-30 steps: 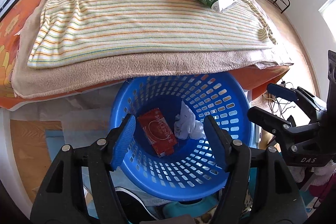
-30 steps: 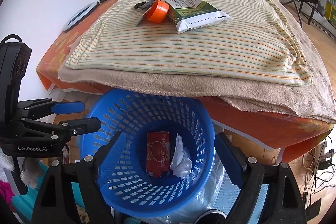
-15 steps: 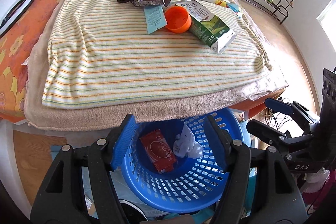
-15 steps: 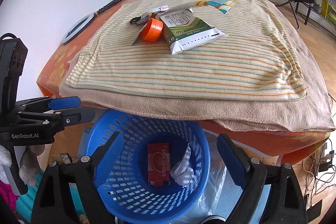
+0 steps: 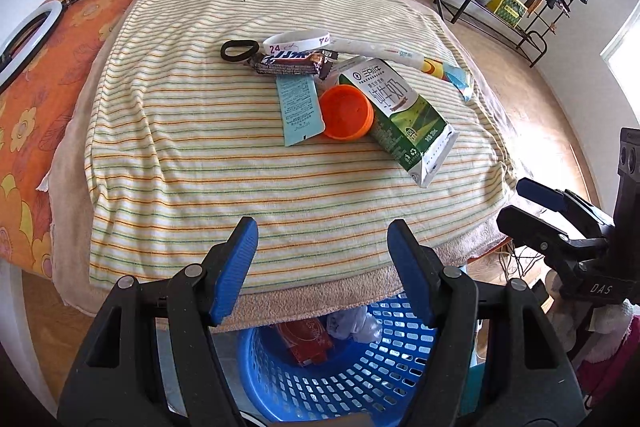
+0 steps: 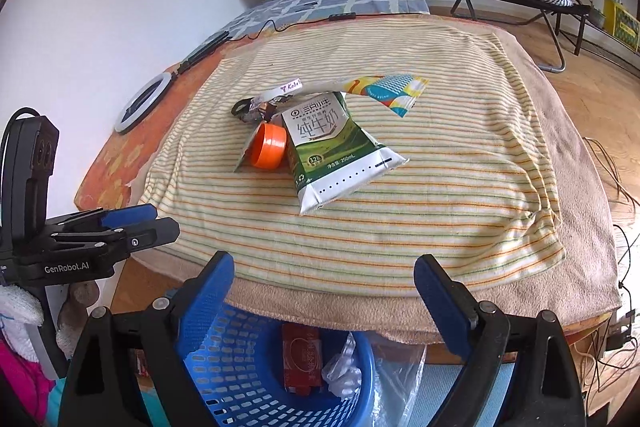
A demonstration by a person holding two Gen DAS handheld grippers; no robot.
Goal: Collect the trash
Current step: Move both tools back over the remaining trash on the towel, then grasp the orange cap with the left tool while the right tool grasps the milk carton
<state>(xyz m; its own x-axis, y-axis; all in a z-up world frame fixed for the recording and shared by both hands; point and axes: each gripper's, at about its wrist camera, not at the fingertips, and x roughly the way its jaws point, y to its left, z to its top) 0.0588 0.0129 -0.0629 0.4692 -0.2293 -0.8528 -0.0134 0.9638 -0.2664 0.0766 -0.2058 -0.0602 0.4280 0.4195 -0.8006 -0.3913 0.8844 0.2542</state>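
The left hand-held gripper [image 5: 322,255] hangs with its blue pads spread wide and nothing between them, over the near edge of the striped towel [image 5: 224,187] that covers the bed. The right hand-held gripper [image 6: 324,291] is likewise spread and empty above the same edge, just beside the left one.

Below that towel edge, partly tucked under the bed, stands a blue basket [image 5: 360,383]. In it lie a red packet [image 6: 301,363] and, touching its right side, a crumpled white wrapper [image 6: 340,373].

Farther back, near the middle of the towel, the trash sits in a cluster. The green and white milk carton [image 5: 400,119] lies on its side at the cluster's right. An orange cap [image 5: 346,111] touches the carton's left face, and a pale blue sachet [image 5: 300,109] lies just left of the cap, partly under it. Behind them is a dark candy bar wrapper [image 5: 294,62], with a black hair tie [image 5: 239,50] at its left end and a white wristband [image 5: 298,41] behind it. A colourful long wrapper [image 6: 384,87] stretches away behind the carton.
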